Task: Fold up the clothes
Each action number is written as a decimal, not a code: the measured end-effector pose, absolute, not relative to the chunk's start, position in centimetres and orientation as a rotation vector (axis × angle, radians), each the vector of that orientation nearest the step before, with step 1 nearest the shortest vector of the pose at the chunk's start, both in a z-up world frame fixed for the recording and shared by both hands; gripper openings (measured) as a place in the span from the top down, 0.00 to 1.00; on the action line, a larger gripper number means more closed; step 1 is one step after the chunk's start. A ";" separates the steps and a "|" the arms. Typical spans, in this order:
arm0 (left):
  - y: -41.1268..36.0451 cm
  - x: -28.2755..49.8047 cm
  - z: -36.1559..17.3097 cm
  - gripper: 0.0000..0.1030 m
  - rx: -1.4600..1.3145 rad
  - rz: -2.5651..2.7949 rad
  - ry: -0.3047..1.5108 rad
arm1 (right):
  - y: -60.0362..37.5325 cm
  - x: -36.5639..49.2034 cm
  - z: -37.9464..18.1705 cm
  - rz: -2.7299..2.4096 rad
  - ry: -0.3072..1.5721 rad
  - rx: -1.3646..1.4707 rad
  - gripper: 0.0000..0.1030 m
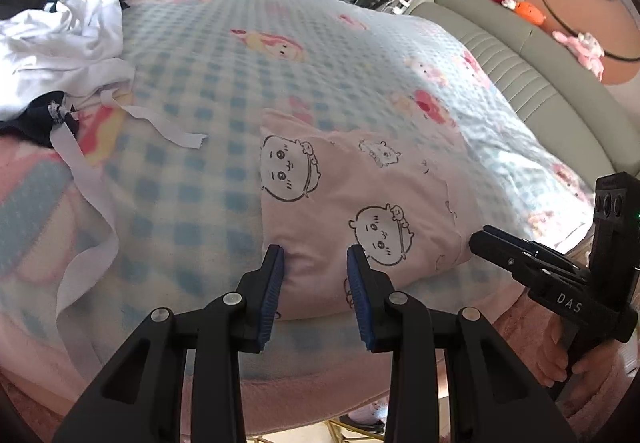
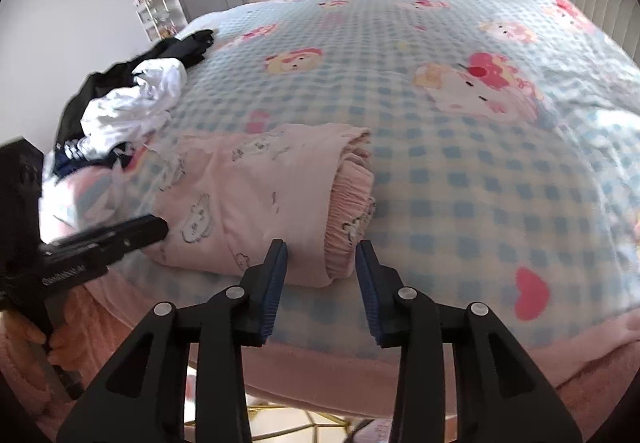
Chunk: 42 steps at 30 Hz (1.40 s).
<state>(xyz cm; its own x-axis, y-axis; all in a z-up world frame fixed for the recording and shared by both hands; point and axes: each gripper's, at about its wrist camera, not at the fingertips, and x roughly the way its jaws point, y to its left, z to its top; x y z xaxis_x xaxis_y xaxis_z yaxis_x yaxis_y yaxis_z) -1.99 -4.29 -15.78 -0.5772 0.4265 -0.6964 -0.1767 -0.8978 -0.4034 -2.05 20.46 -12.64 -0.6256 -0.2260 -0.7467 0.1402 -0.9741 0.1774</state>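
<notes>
Both grippers are gaping wide, holding nothing. The left gripper (image 1: 316,267) is hovering at the pink garment's (image 1: 352,203) near edge; the right gripper (image 2: 322,263) is facing its elastic end. The folded bundle is lying crosswise just ahead of both, the unfolded pile (image 1: 60,43) farther left.

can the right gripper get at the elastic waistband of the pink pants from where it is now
Probably yes. The right gripper is open, the waistband lies just ahead between its jaws, and nothing sits between them.
</notes>
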 end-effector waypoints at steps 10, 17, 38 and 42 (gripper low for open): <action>-5.0 -1.8 -16.3 0.66 -1.206 2.495 -0.455 | 20.3 -2.0 -10.8 -2.662 -0.176 1.144 0.64; -4.6 -0.3 -14.0 0.66 -1.047 2.555 -0.421 | 19.7 -2.8 -12.3 -2.558 -0.210 1.211 0.64; -1.0 -2.6 -17.5 0.76 -1.259 2.490 -0.204 | 19.8 -5.2 -14.1 -2.452 -0.208 1.316 0.71; -1.0 -2.8 -17.9 0.76 -1.271 2.490 -0.214 | 19.3 -4.6 -13.6 -2.428 -0.222 1.266 0.89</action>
